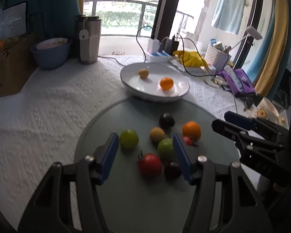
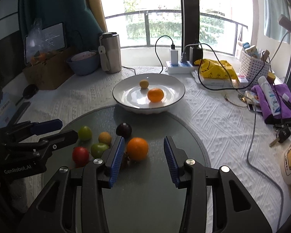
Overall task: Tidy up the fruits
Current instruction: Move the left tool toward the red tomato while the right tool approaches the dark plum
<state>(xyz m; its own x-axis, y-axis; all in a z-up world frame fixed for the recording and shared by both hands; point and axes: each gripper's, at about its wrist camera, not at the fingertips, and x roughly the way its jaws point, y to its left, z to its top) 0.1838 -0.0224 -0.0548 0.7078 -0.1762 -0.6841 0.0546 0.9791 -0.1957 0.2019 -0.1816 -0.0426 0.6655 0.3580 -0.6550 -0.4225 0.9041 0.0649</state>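
The left tool (image 1: 145, 157) stands partly open with nothing between its pads; the right tool (image 2: 144, 157) is likewise partly open and empty. Both hover above the round glass mat (image 2: 155, 194) on the table (image 1: 48, 106). The step in hand appears to be the approach to the next pick, with part of the sorting done. Directly ahead of the left tool, between its fingers in that view, lie a red tomato (image 1: 150, 165) and a green fruit (image 1: 165, 147), with a dark plum (image 1: 171, 169) just beside its right finger. A second green fruit (image 1: 129, 138) lies ahead of its left finger. Ahead of the right tool, close to its left finger, sits the large orange (image 2: 137, 148); a dark plum (image 2: 123, 129) and a small yellow fruit (image 2: 104, 137) lie beyond, to the left. Farther out, past the mat, the white plate (image 2: 126, 89) already carries a small orange (image 2: 155, 95) and a small yellow fruit (image 2: 144, 83). The next move likely calls for lowering one tool over a single fruit, closing gently so neighbours are not pushed, and carrying it to the plate.
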